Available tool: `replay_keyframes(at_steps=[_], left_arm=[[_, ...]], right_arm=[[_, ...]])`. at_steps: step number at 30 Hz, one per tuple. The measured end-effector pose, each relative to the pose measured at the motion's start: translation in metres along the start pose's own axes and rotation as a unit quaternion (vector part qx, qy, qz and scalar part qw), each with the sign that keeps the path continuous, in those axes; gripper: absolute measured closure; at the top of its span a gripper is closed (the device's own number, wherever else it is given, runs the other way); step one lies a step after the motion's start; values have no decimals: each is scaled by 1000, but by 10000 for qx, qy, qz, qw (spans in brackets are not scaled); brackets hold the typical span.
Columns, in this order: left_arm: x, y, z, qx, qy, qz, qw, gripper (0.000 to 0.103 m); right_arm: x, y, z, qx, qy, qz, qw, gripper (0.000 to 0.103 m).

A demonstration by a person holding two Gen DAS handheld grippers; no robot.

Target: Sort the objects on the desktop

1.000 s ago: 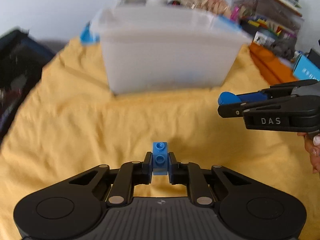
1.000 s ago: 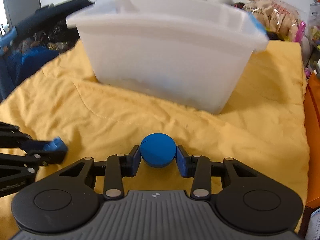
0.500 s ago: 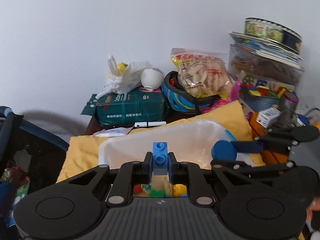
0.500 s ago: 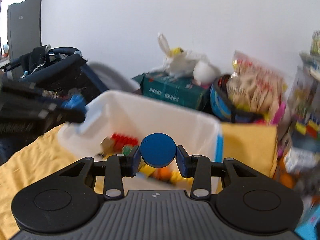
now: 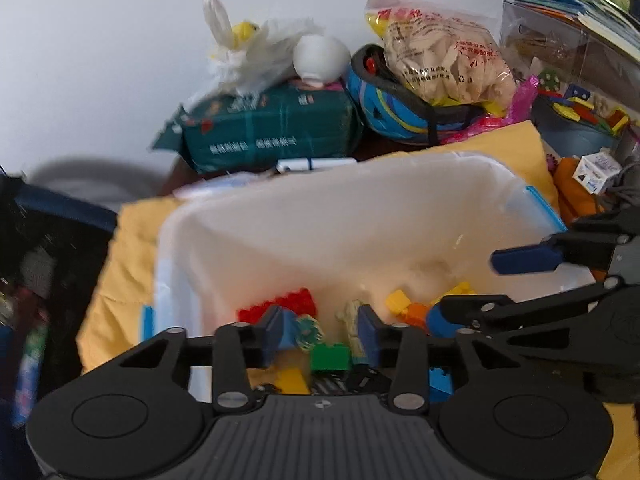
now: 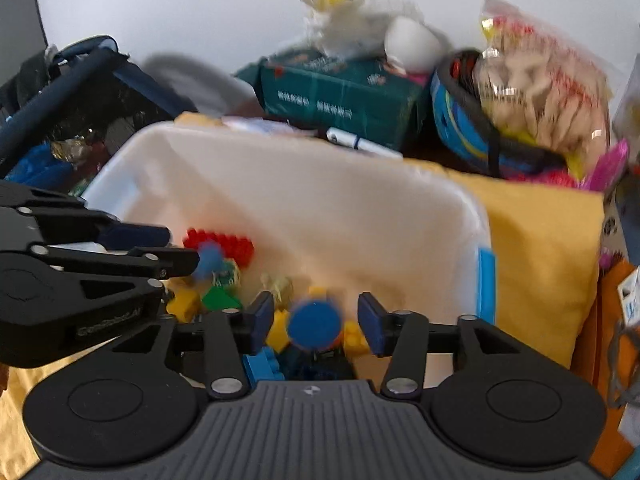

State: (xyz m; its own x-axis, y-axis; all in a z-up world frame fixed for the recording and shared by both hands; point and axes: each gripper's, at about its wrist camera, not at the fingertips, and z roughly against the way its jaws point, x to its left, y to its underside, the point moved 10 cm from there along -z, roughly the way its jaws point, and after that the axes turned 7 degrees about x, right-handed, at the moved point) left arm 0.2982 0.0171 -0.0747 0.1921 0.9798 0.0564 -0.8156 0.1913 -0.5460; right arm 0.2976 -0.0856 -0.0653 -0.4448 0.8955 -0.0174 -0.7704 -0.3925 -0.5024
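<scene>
A white plastic bin (image 5: 328,216) (image 6: 320,196) stands on the yellow cloth and holds several coloured bricks, among them a red one (image 5: 280,304) (image 6: 220,240) and a green one (image 5: 330,356). My left gripper (image 5: 320,334) (image 6: 176,248) is open and empty above the bin. My right gripper (image 6: 316,320) (image 5: 472,292) is open above the bin. A blue round piece (image 6: 314,326) (image 5: 440,322) is loose and blurred between its fingers, touching neither pad. A small blue brick (image 6: 210,260) is blurred in the air below my left gripper's tips.
A yellow cloth (image 6: 532,236) covers the table. Behind the bin lie a green package (image 5: 272,128), a white bag (image 5: 256,52), a blue helmet (image 5: 396,112), a snack bag (image 5: 440,64) and a white marker (image 6: 360,144). Boxes stack at the right (image 5: 576,40). A dark stroller (image 6: 80,96) stands left.
Both grippers moved from above the cloth to above the bin and opened. The blue brick left my left gripper and the blue round piece left my right gripper, dropping toward the bin.
</scene>
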Motion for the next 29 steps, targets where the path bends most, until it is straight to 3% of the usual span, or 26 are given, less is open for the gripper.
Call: replay_keyframes(at_steps=[2, 5, 7, 9, 11, 15, 19, 25, 29], left_arm=[[2, -7, 8, -9, -344, -68, 9994, 42], [6, -14, 27, -186, -885, -259, 9956, 33], [7, -17, 43, -369, -1270, -379, 9905, 31], [9, -19, 57, -535, -1570, -473, 9850, 28], [7, -18, 66, -573, -1553, -490, 9850, 23], [1, -9, 63, -157, -1054, -564, 9927, 22], [13, -11, 65, -129, -1479, -466, 9878, 22], [18, -12, 71, -15, -1277, -202, 9916, 22], [14, -12, 77, -95, -1361, -255, 9903, 22]], right_arm=[[-2, 2, 4, -6, 36, 45, 10000, 47], [-8, -2, 15, -48, 145, 100, 9998, 39], [-10, -5, 24, -90, 261, 178, 9995, 20], [-10, -6, 33, -124, 336, 321, 9988, 17], [-11, -9, 35, -51, 362, 481, 9982, 10], [-17, -9, 38, 121, 431, 510, 9977, 6], [-23, -7, 38, 267, 523, 419, 9974, 2], [-21, -4, 43, 261, 573, 440, 9970, 0], [-18, -4, 47, 201, 560, 455, 9972, 0]])
